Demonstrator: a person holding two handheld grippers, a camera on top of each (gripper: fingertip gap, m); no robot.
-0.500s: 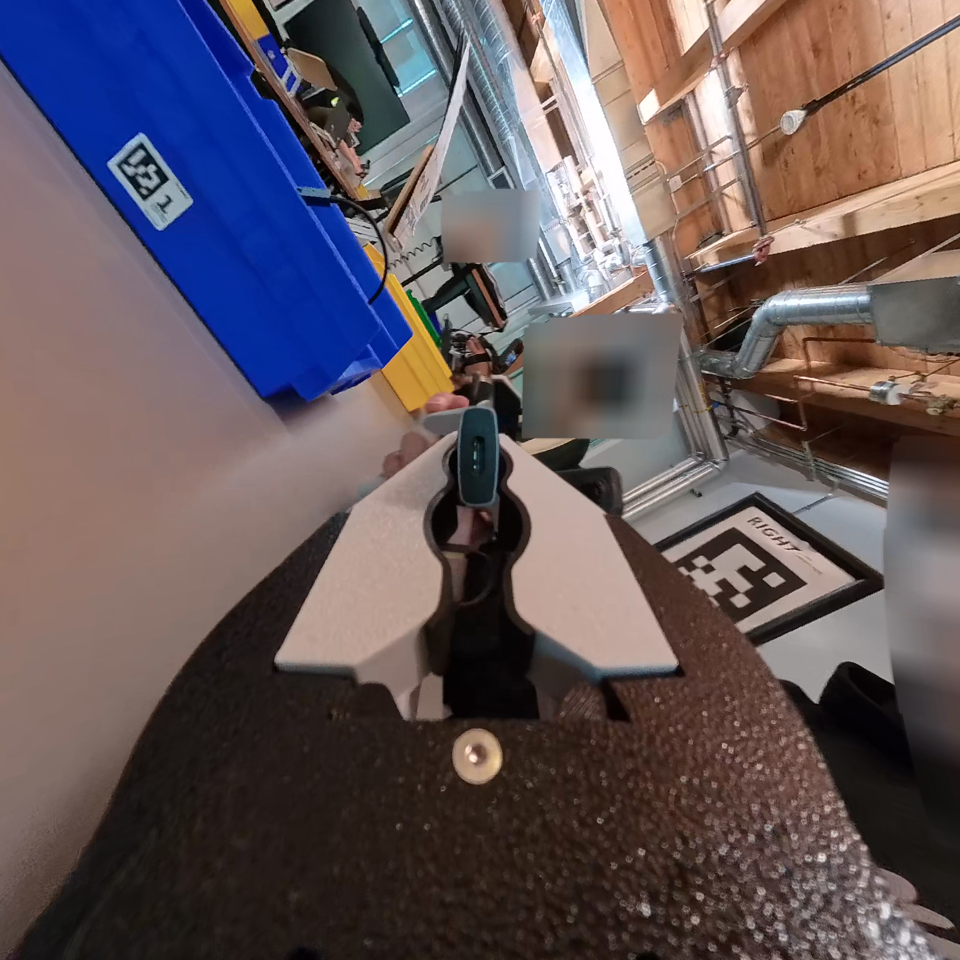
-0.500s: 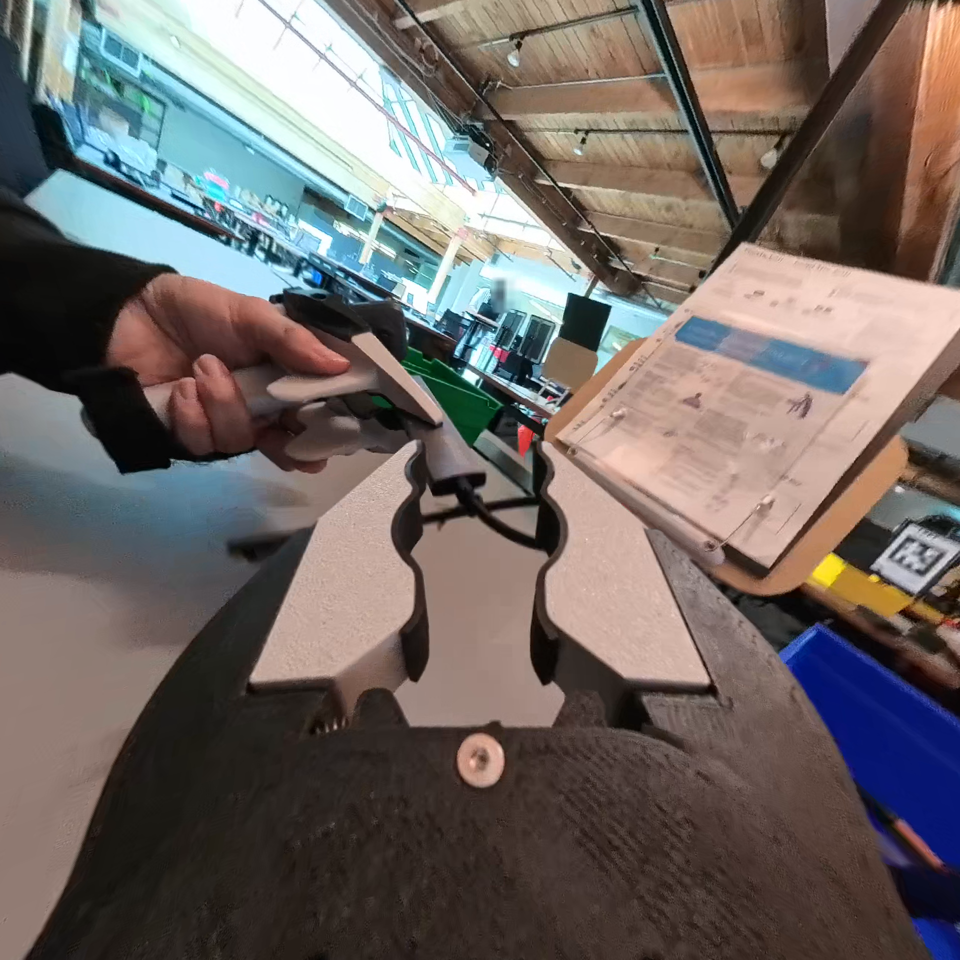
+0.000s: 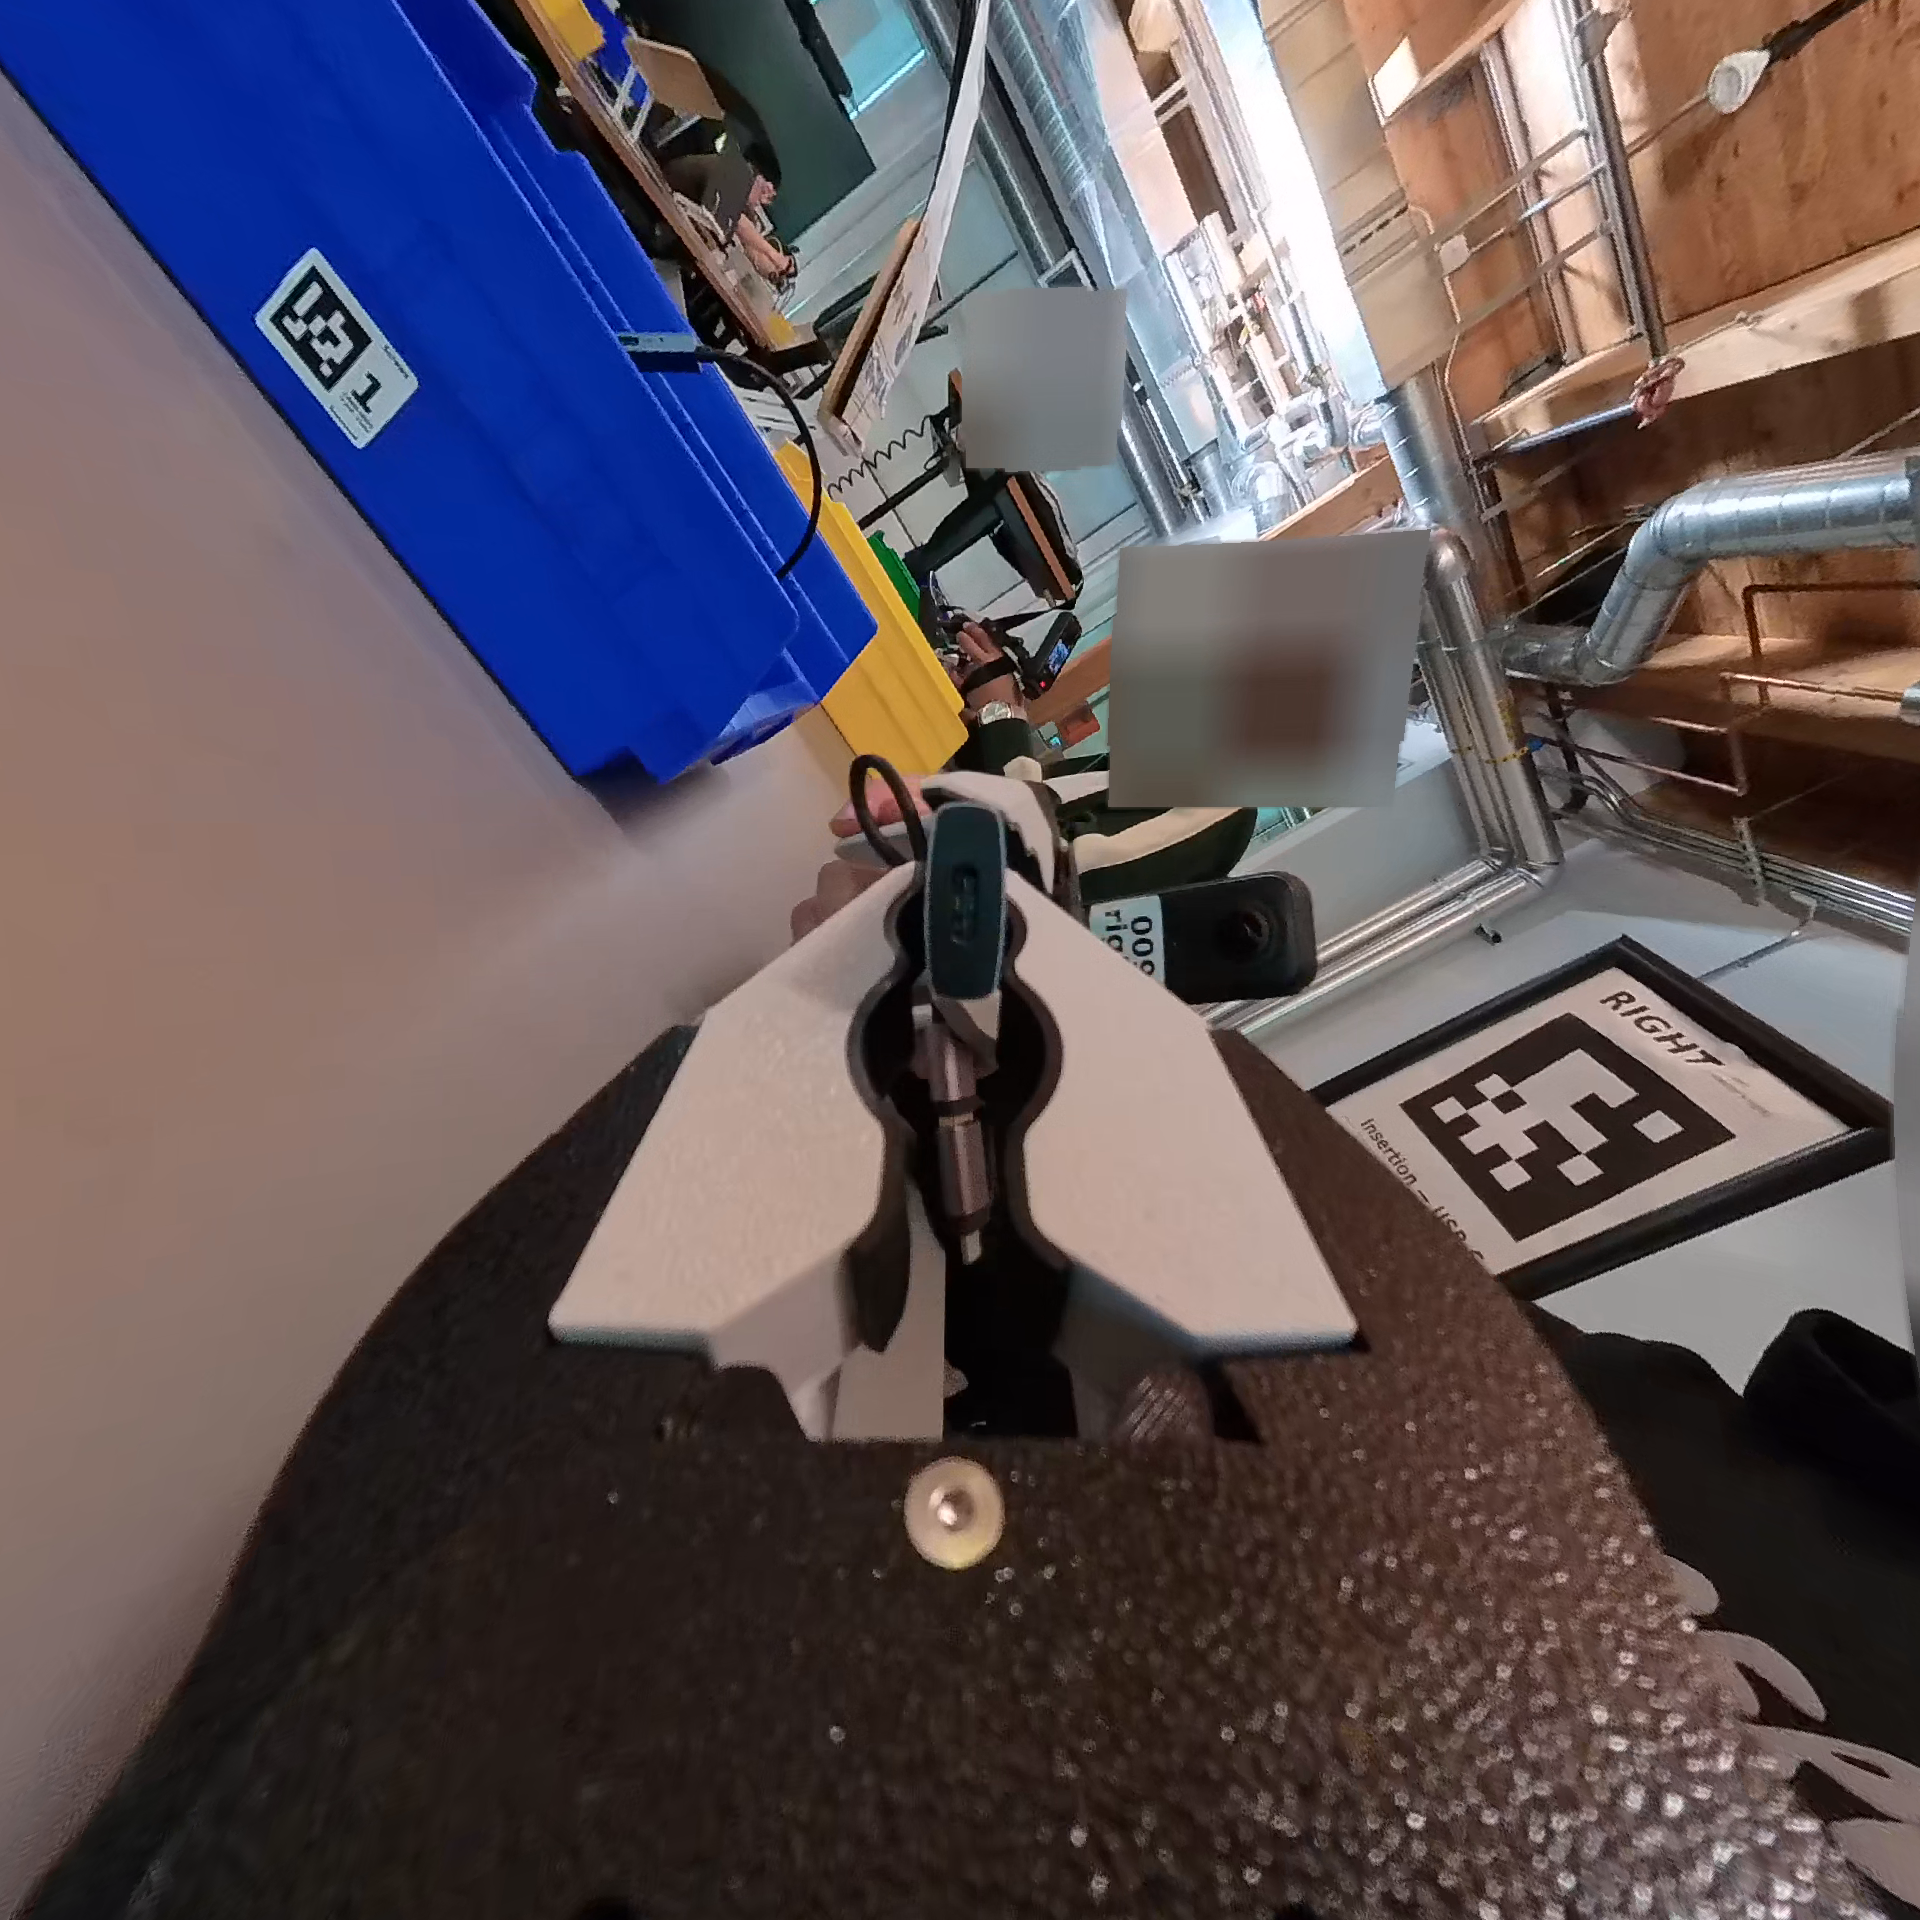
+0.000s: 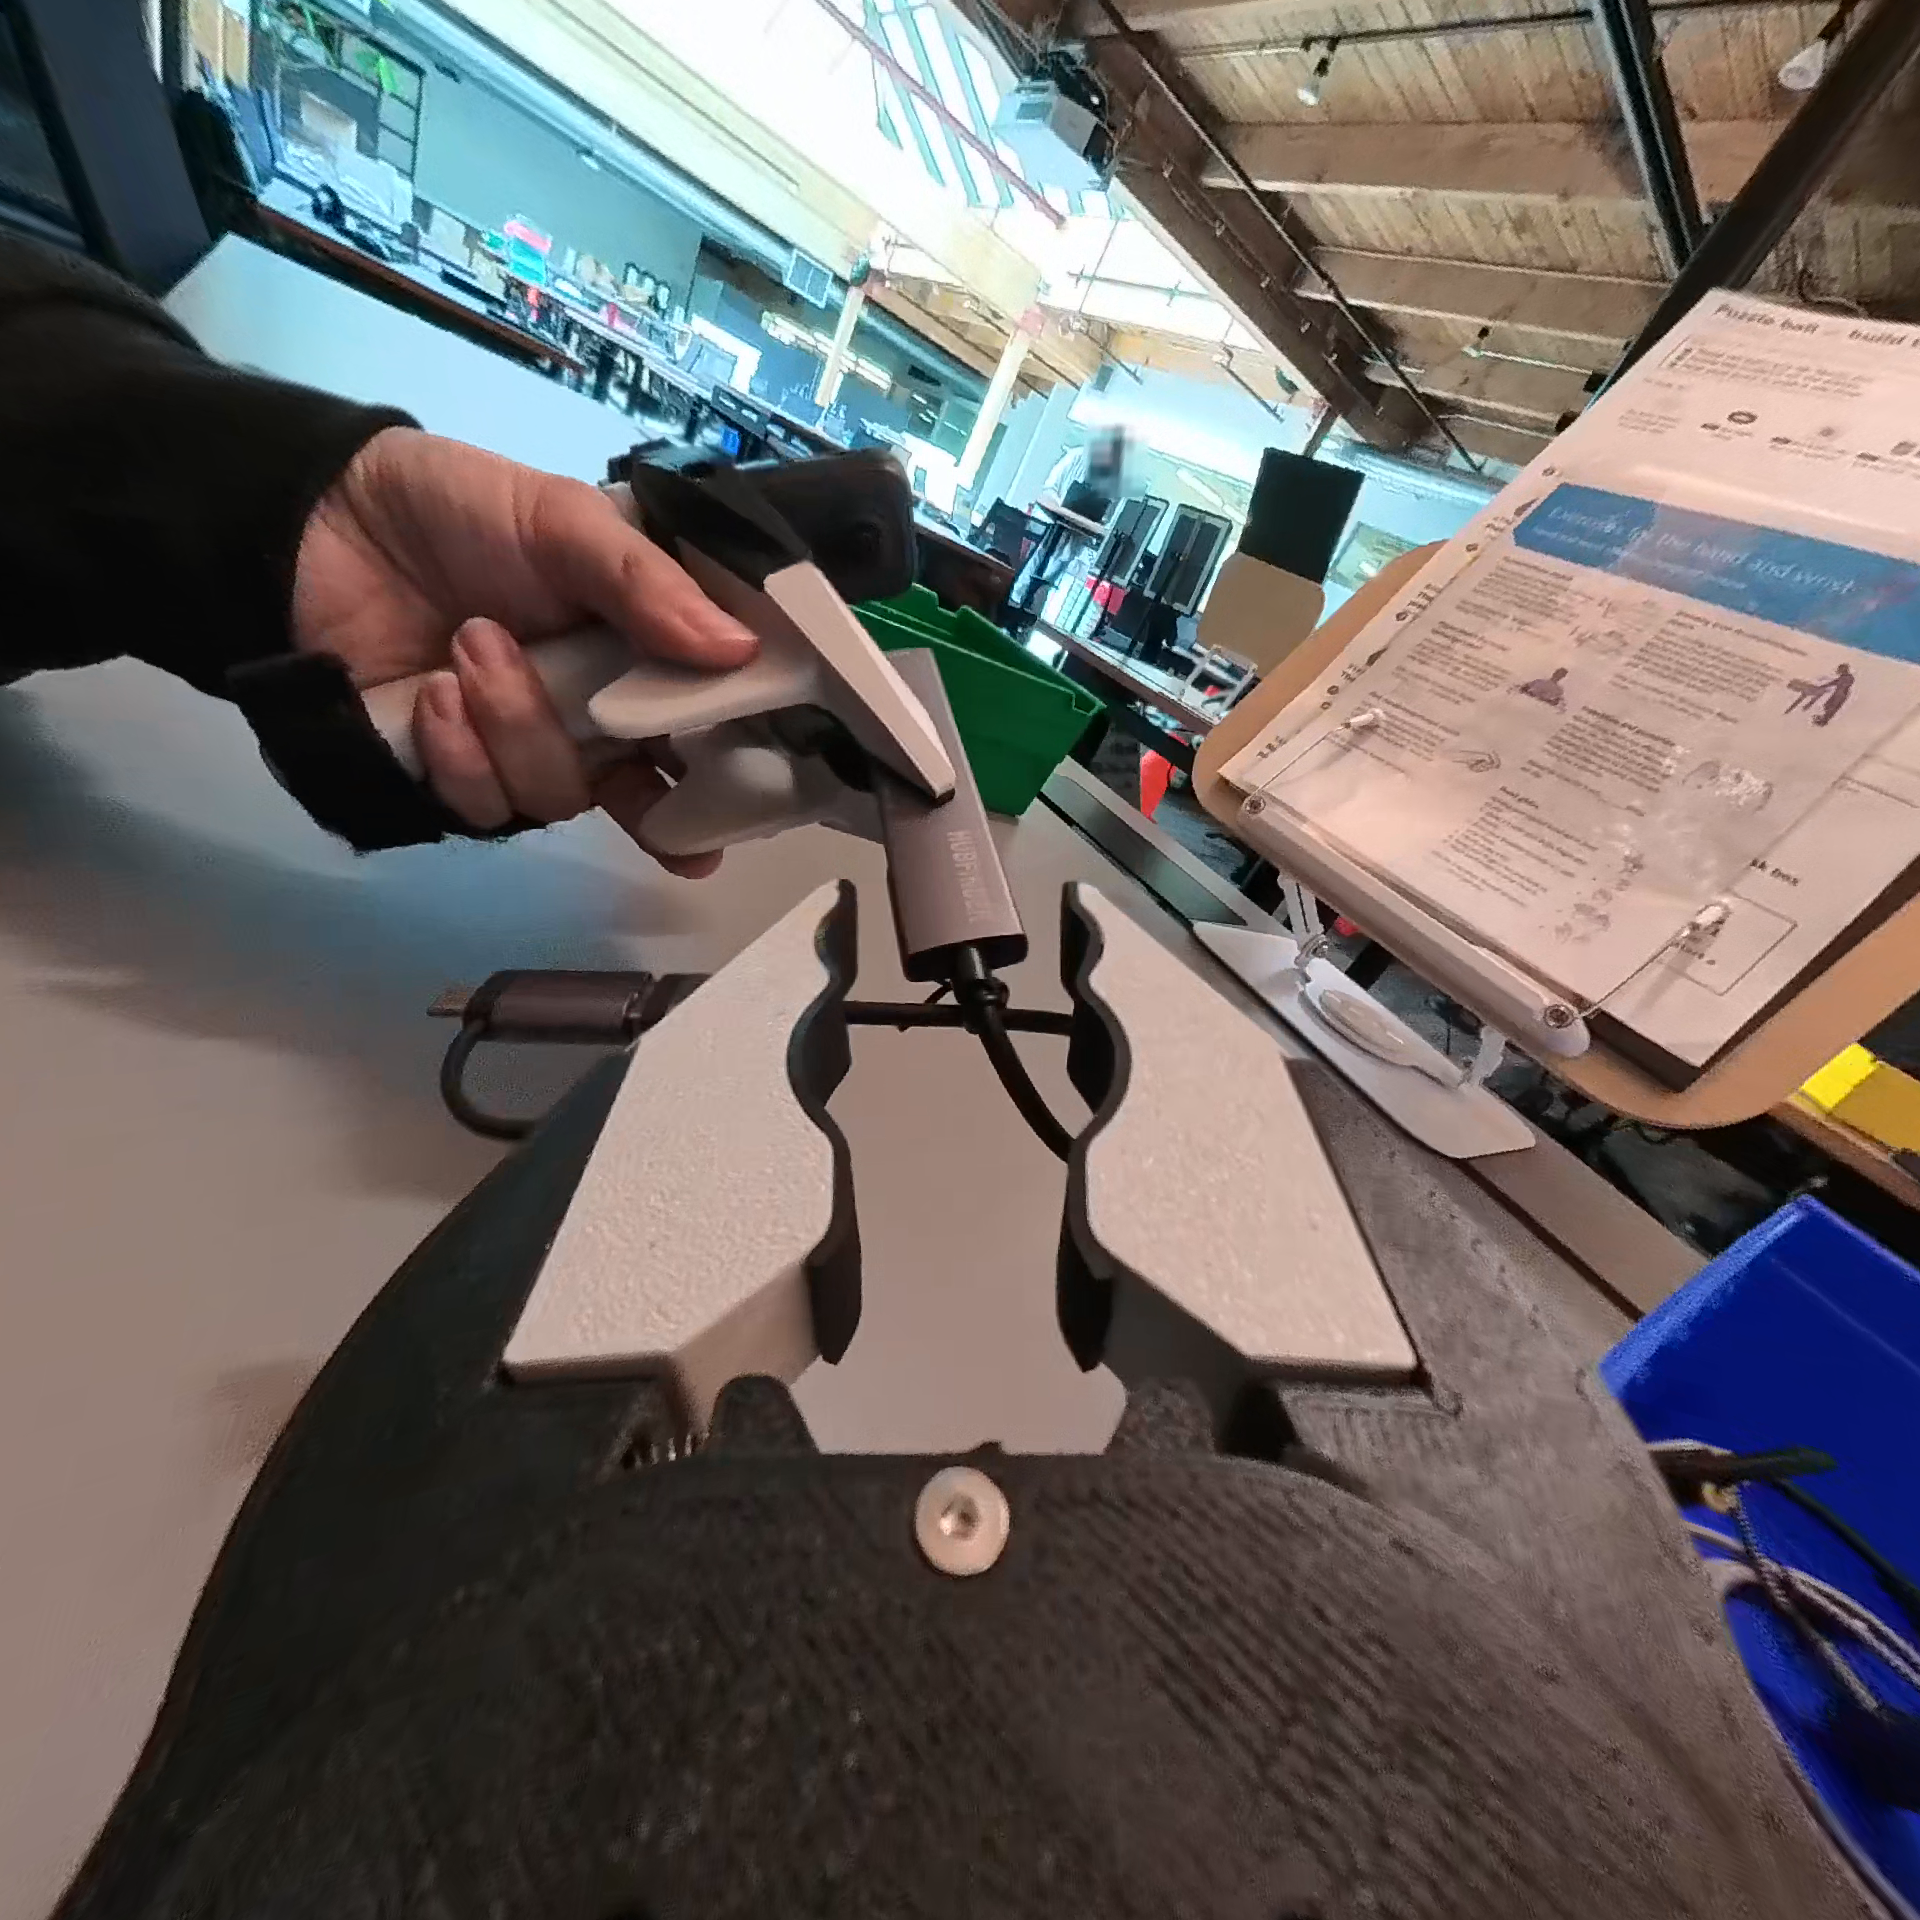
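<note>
My left gripper point(image 3: 961, 935) is clenched on a slim grey USB adapter point(image 3: 964, 916), pinched right at the fingertips, and in the right wrist view that same adapter point(image 4: 951, 852) hangs tilted from the left gripper point(image 4: 914, 769), its short black cable point(image 4: 1023, 1070) looping down between my right fingers. My right gripper point(image 4: 961, 914) is released, its jaws standing wide apart with the adapter's lower end just in the mouth of the gap, touching neither finger as far as I can tell. My left hand point(image 4: 488, 634) wraps the handle, black sleeve point(image 4: 135, 499) at the wrist. On the white table point(image 4: 208, 1143), near left of my right fingers, lies a second dark connector point(image 4: 566, 1003) with its own loop of cord, partly hidden behind my finger. Far right, a clipboard stand point(image 4: 1621, 748) with a printed sheet leans over the table edge; behind the adapter sits a green bin point(image 4: 977, 675). A blue bin point(image 4: 1787, 1382) crowds the near right corner, cords spilling in it. From the left wrist view, the big blue bin point(image 3: 499, 343) with a marker tag runs along the table, a yellow bin point(image 3: 883, 665) beyond it, and a framed black-and-white marker board point(image 3: 1600, 1122) lies to the right.
</note>
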